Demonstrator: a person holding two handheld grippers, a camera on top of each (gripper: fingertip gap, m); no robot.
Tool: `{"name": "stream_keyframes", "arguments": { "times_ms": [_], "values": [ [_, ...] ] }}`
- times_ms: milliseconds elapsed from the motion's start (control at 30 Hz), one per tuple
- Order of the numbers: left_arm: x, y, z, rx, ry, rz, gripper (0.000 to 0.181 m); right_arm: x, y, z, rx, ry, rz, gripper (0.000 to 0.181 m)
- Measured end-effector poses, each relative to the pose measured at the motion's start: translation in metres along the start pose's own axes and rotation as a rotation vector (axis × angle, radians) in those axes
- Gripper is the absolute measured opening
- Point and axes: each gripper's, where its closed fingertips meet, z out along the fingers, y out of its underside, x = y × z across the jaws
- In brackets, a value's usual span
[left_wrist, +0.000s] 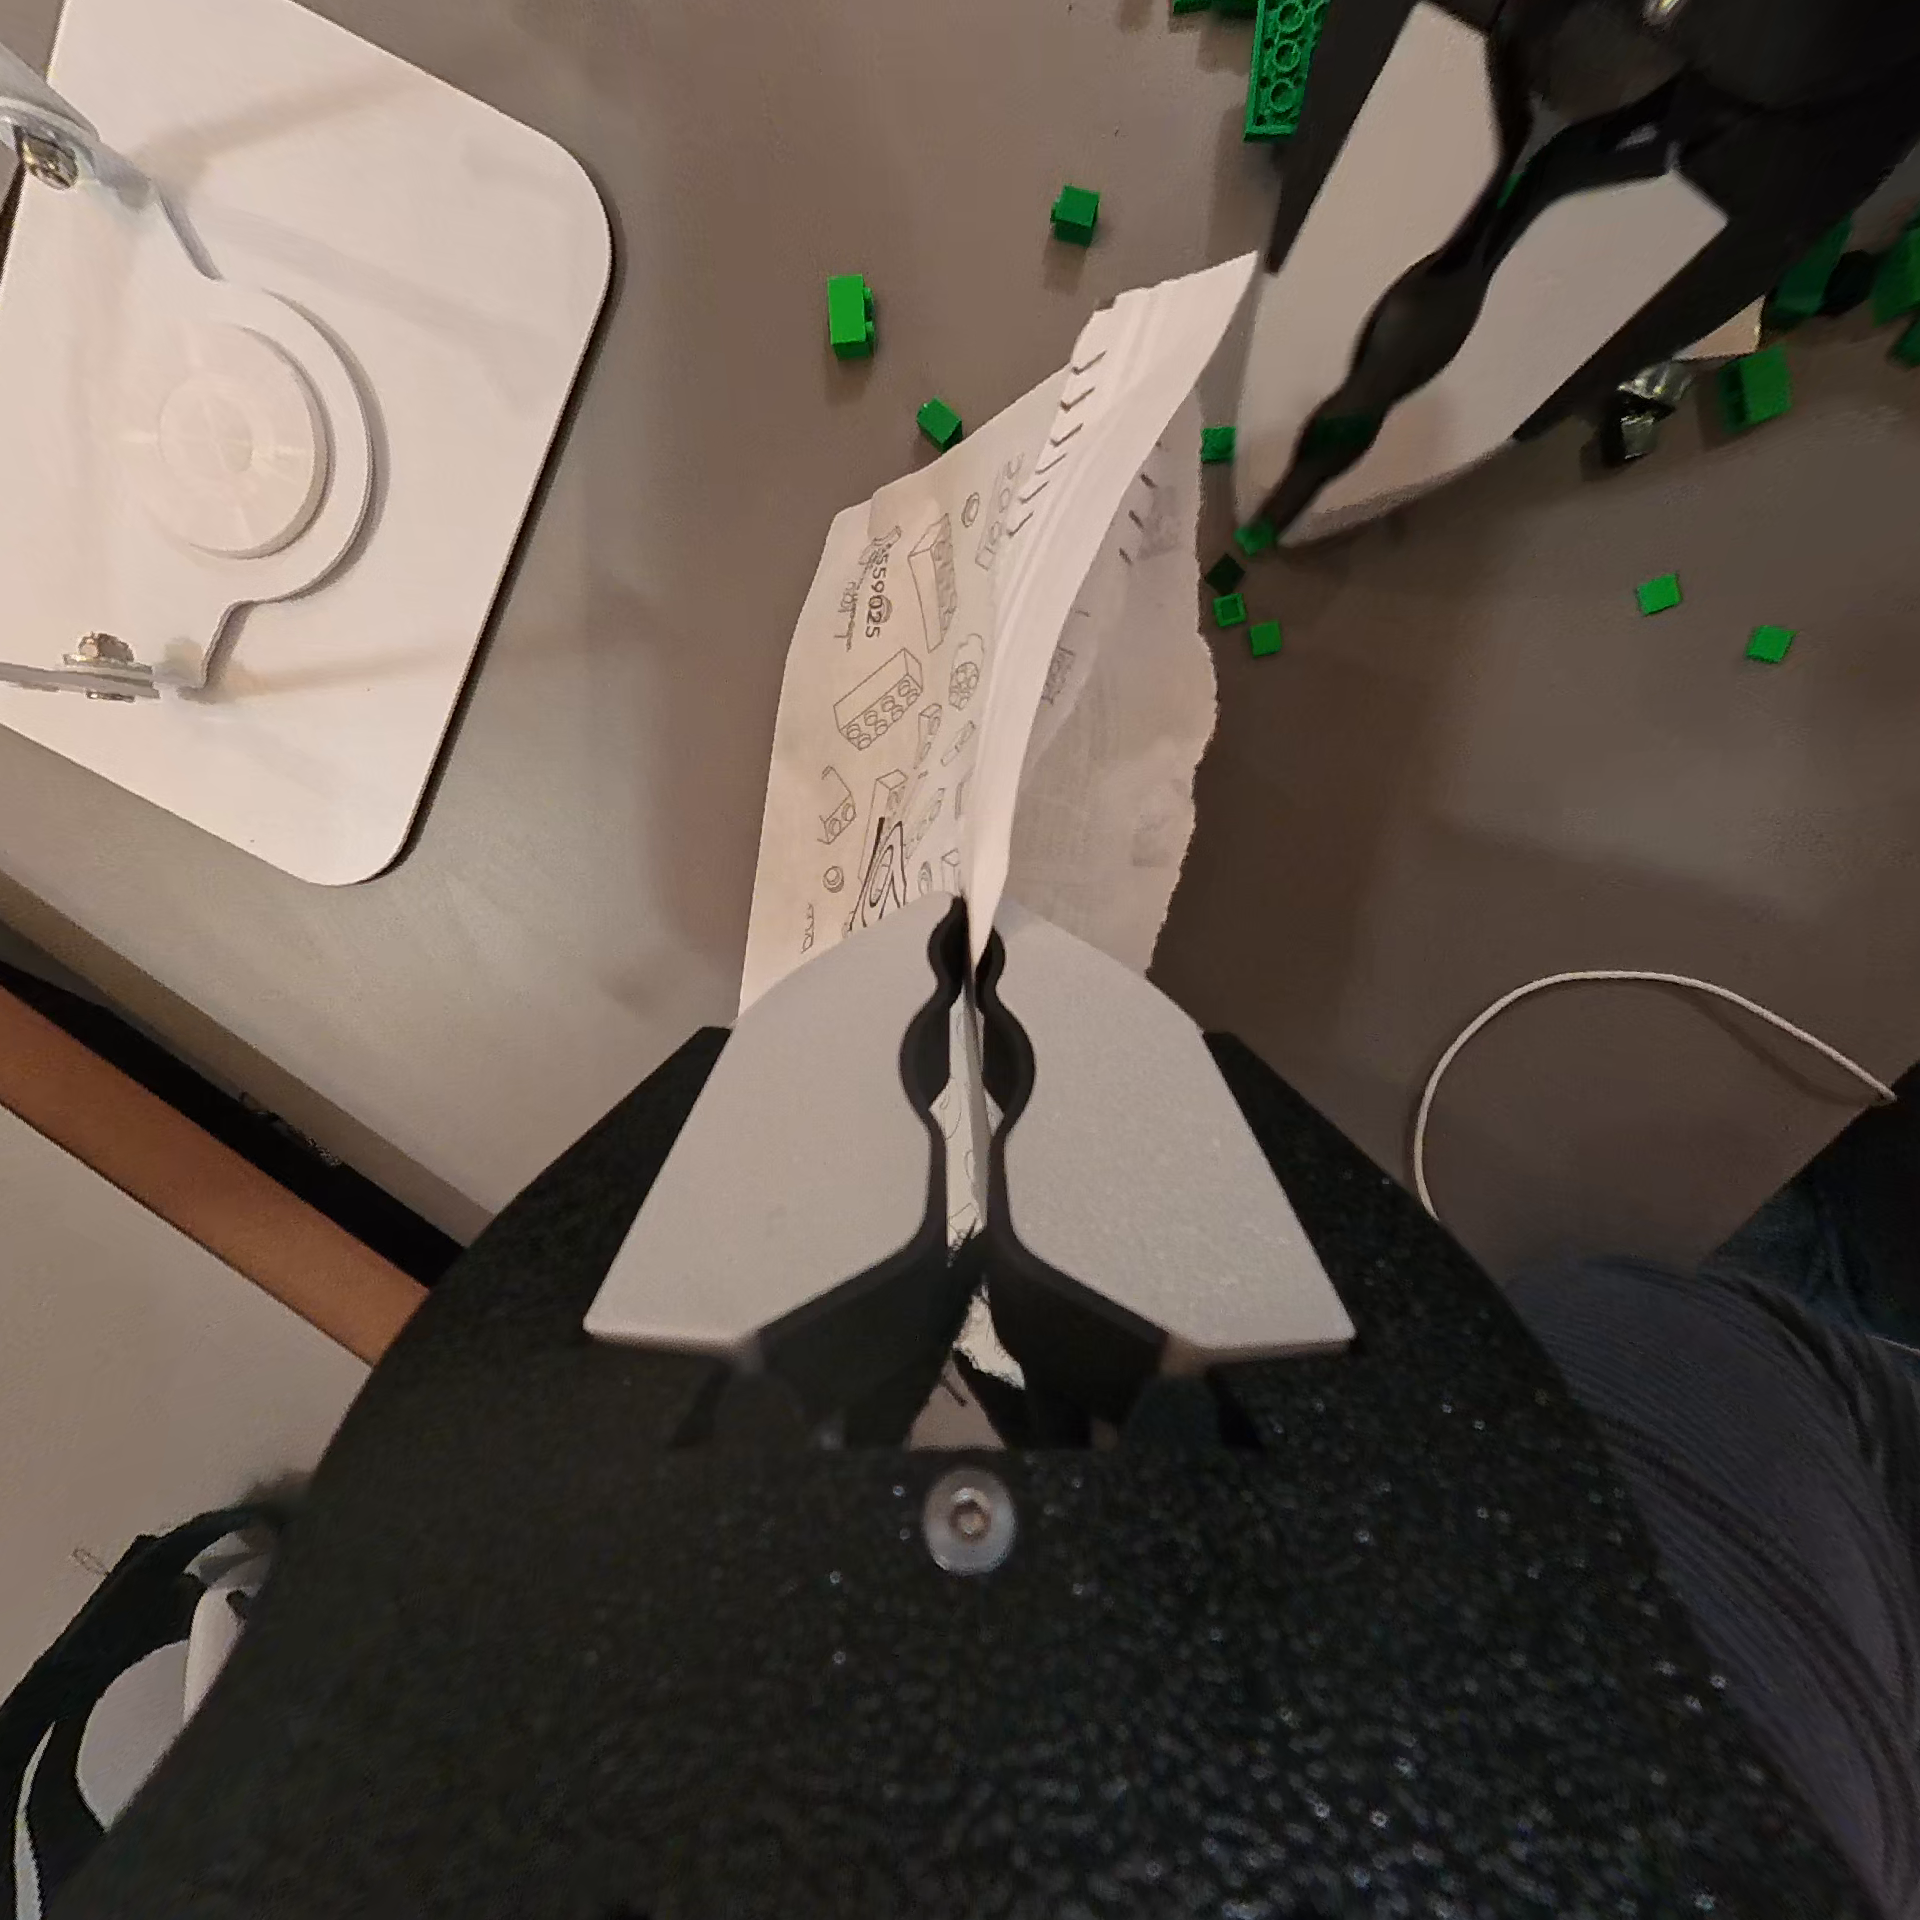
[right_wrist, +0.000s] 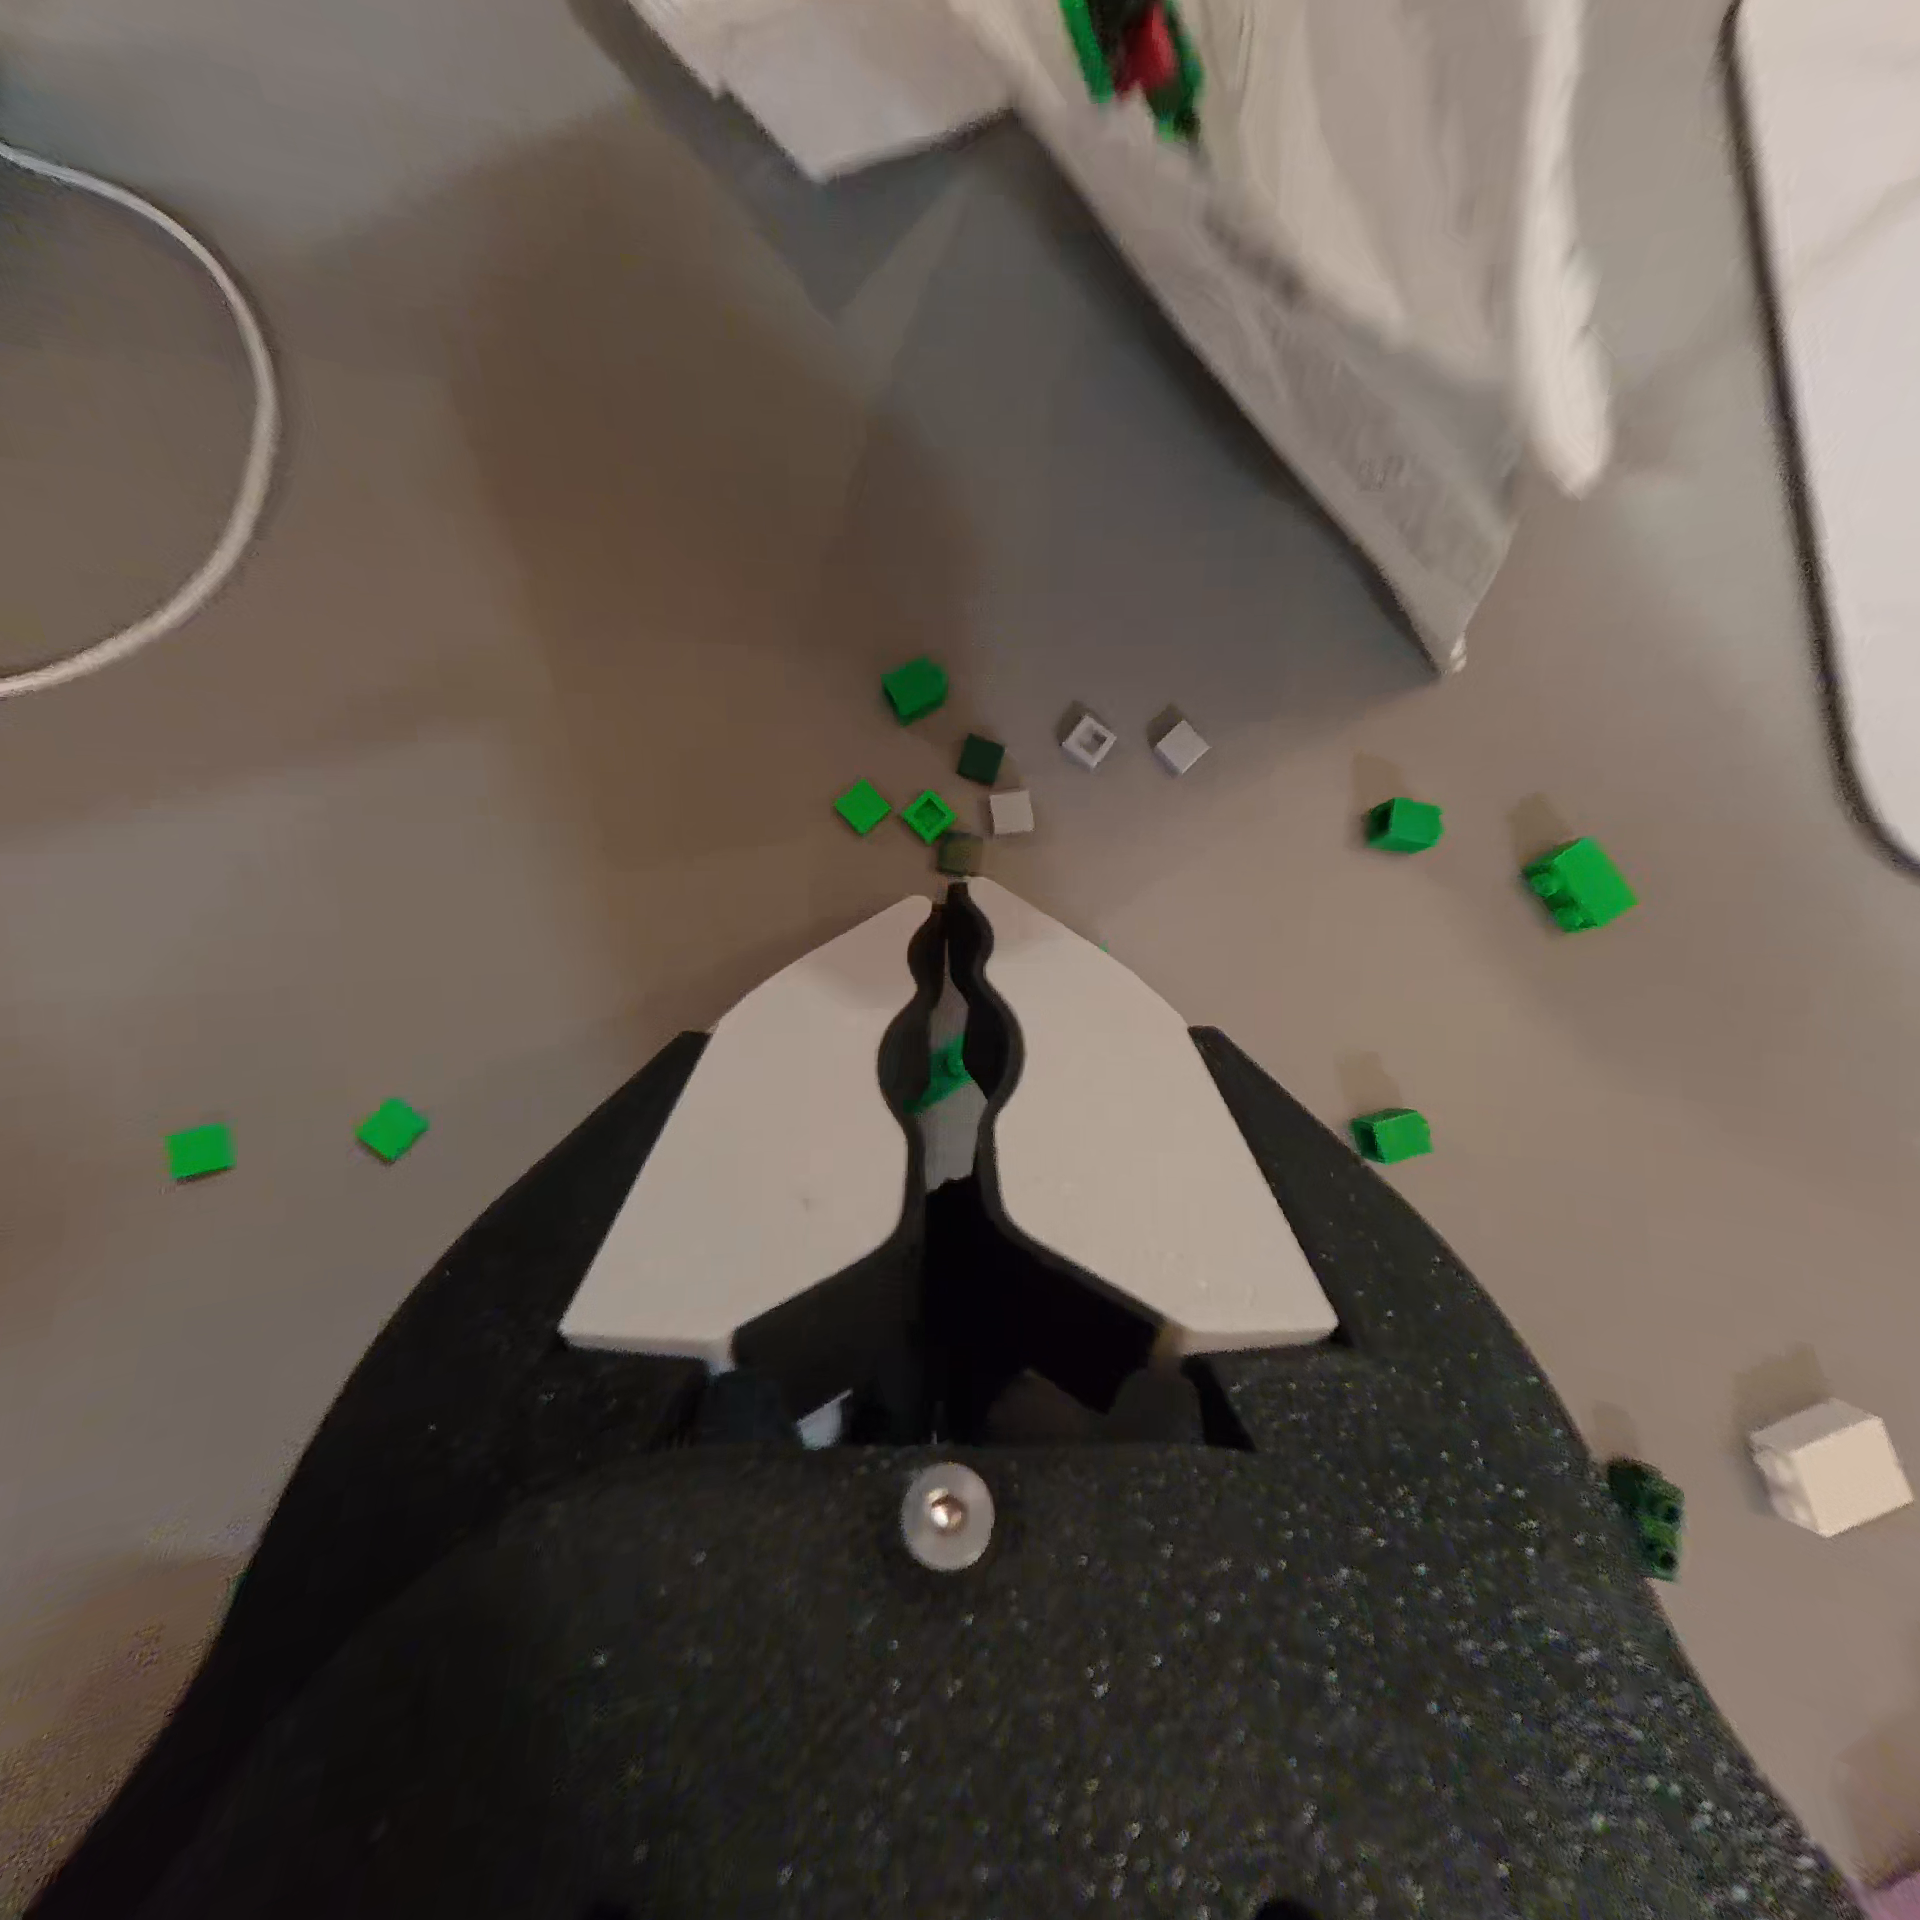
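Paper bag (left_wrist: 935, 727), printed and torn-edged, stands clamped between my left gripper's (left_wrist: 968, 914) closed fingers, rising toward twelve o'clock above the grey table (left_wrist: 675, 364). My right gripper (right_wrist: 954, 891) points down at the table, fingers pinched together on a small dark piece I can't identify, with green bricks (right_wrist: 914, 688) scattered just beyond its tips at twelve.

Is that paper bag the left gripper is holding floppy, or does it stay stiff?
Probably floppy: the paper bag bends and curls above the left gripper, whose jaws are shut on it. It looks light, since a thin pinch holds it up. Its right edge is ragged and torn, so it would likely rip easily if tugged.
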Motion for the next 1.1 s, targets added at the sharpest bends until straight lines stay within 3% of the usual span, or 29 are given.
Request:
{"name": "stream_keyframes", "arguments": {
  "times_ms": [167,233,500,867,1100],
  "values": [
    [0.001,-0.002,0.001,-0.002,0.006,0.008,0.0,-0.005,-0.053,-0.044,0.203,0.065,-0.056,0.0],
    [0.002,-0.002,0.002,-0.004,0.01,0.009,0.0,-0.004,-0.056,-0.05,0.193,0.102,-0.084,0.0],
    [0.002,-0.002,0.002,-0.005,0.008,0.011,0.0,-0.004,-0.013,-0.005,-0.003,0.017,-0.032,0.018],
    [0.004,-0.002,0.002,-0.006,0.015,0.014,0.0,-0.018,-0.019,0.019,0.057,-0.085,0.024,0.028],
    [0.005,-0.002,0.003,-0.007,0.02,0.015,0.0,-0.01,-0.011,0.022,0.001,-0.035,0.036,0.029]
  ]
}}
